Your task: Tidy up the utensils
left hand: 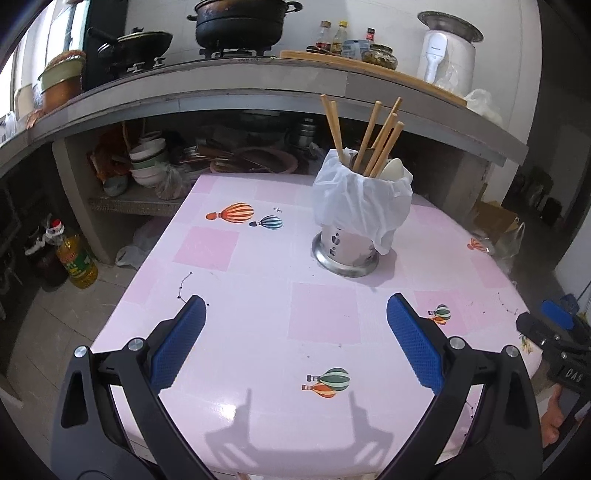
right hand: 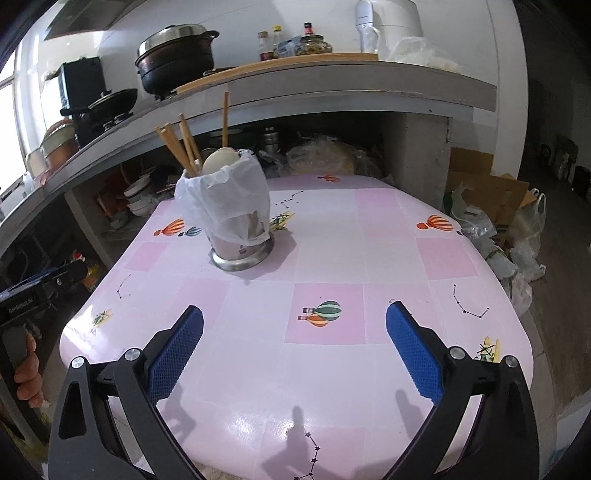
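A steel utensil holder [left hand: 347, 251] lined with a white plastic bag [left hand: 362, 195] stands on the pink table [left hand: 258, 295]. Several wooden chopsticks [left hand: 380, 144] and a white spoon [left hand: 393, 170] stand in it. My left gripper [left hand: 295, 314] is open and empty, above the near table, short of the holder. In the right wrist view the holder [right hand: 242, 251] stands at the far left with chopsticks [right hand: 184, 144] and the spoon [right hand: 221, 159]. My right gripper [right hand: 294, 325] is open and empty above the table's near part.
A concrete counter [left hand: 258, 92] behind the table carries pots [left hand: 240, 26], bottles and a white appliance [left hand: 447, 51]. Bowls [left hand: 147, 162] sit on the shelf beneath. An oil bottle [left hand: 74, 258] stands on the floor at left. Bags and a cardboard box [right hand: 491, 199] lie at right.
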A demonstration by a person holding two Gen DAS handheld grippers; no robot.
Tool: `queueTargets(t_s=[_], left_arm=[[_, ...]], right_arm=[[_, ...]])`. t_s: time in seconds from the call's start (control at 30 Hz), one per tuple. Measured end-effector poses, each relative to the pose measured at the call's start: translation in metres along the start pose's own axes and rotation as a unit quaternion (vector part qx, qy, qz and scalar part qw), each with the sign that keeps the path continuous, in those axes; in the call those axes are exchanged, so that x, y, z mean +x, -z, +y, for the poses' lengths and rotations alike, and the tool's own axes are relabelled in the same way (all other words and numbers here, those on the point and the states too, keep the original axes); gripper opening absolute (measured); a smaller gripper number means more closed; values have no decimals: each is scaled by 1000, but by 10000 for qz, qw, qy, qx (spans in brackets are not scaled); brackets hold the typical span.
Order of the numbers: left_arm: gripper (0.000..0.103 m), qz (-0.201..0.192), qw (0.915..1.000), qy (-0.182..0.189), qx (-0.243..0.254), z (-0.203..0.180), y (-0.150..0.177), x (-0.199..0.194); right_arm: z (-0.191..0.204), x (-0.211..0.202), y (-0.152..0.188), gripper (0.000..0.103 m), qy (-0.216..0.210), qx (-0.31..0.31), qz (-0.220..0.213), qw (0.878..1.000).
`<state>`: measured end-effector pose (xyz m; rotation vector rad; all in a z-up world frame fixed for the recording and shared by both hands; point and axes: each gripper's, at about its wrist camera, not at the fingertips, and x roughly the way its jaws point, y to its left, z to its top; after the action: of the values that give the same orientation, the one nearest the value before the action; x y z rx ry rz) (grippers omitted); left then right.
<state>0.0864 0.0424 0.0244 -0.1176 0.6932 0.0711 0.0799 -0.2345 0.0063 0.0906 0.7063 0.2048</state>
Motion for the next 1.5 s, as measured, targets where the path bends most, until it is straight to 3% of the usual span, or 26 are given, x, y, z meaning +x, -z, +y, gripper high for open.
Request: queueTargets(t_s=[0.37, 0.67, 0.87, 0.97, 1.1, 1.27, 1.5], left_arm=[[95, -133, 9993, -209, 293, -16, -2, -2], [95, -158, 9996, -84, 202, -17, -1, -3], [95, -81, 9991, -326, 239, -20, -1, -1], [95, -86, 9983, -542, 182, -20, -2, 0], [95, -74, 9985, -530, 75, -19, -4, -2], [95, -362, 9981, -457, 215, -29, -2, -13], [95, -696, 9957, -455, 400, -45, 3, -26]], right_arm=[[-4, 1, -1, 97, -109, 111, 39, 9999], [8, -4, -4, 97, -160, -48, -15, 9999], [4, -2, -8, 97, -176, 100, 66, 9998], [2, -7, -8, 97, -85, 81, -69, 9999], [3, -19, -8, 97, 143, -85, -405, 9990], [4, -32, -8, 97, 388, -265, -771, 9959], [-2, -42, -11, 97, 537, -254, -908, 9941]])
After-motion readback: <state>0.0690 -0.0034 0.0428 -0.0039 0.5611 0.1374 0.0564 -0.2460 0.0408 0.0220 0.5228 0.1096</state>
